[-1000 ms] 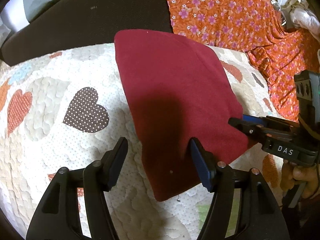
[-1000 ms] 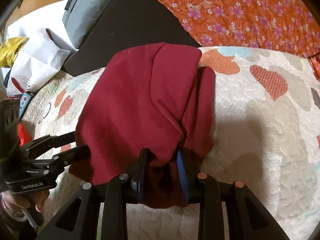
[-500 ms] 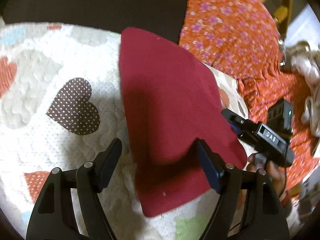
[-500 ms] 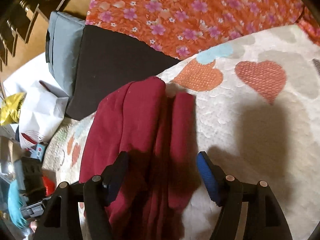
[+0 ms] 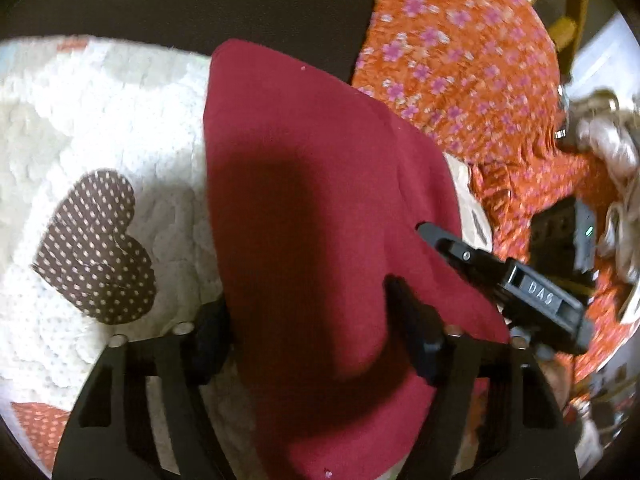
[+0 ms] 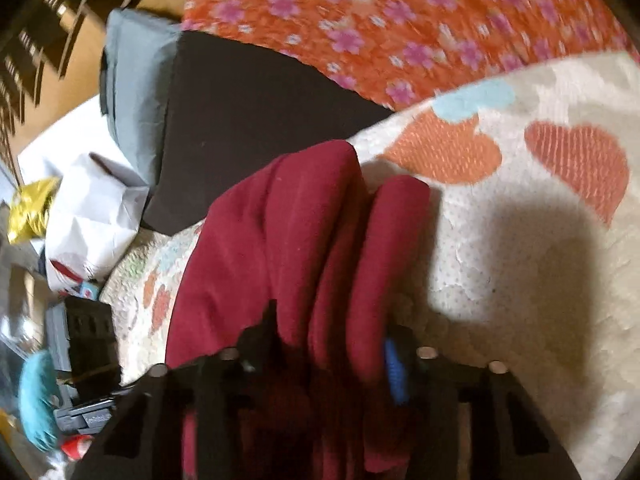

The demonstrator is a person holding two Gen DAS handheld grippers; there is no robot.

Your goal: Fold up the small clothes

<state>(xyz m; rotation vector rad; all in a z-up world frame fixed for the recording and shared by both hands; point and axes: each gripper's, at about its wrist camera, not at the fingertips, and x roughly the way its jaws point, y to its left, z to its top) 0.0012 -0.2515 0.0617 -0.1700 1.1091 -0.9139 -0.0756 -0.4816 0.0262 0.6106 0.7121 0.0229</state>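
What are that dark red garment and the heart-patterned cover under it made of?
Garment: looks like soft matte fleece or sweatshirt knit, with thick rounded folds and lint specks. Cover: seemingly a quilted cotton-like fabric, with a puffy stitched surface and dotted heart patches.

A cream quilt (image 6: 520, 280) with patchwork hearts covers the bed, an orange floral cloth (image 5: 460, 60) beyond it. A dark cushion (image 6: 248, 112) and grey pillow (image 6: 132, 92) lie behind; crumpled white bags (image 6: 92, 216) alongside.

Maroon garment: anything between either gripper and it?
Nothing visible. The maroon garment lies on the heart quilt, already between the open jaws of the left gripper. In the right wrist view its folds sit between the right gripper jaws.
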